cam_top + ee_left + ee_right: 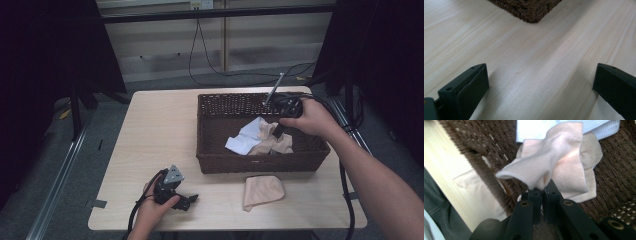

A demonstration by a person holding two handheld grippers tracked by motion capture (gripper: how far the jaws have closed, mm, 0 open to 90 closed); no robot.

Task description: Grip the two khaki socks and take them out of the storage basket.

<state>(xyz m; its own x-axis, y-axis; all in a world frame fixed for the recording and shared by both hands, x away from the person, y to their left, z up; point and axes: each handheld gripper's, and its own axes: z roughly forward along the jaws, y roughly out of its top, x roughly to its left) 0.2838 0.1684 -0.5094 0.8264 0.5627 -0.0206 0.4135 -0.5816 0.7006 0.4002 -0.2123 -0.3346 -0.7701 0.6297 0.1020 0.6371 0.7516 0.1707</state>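
A pale wooden table (155,135) with rounded corners carried everything. A dark brown woven basket (260,162) stood directly on it, right of the middle and toward the far edge. Just in front of the basket's near wall a peach-coloured cloth (262,191) lay flat on the wood. At the near left, the left gripper (175,197) rested on the tabletop in a hand, well apart from the basket. A strip of grey tape (97,203) stuck to the near left edge.
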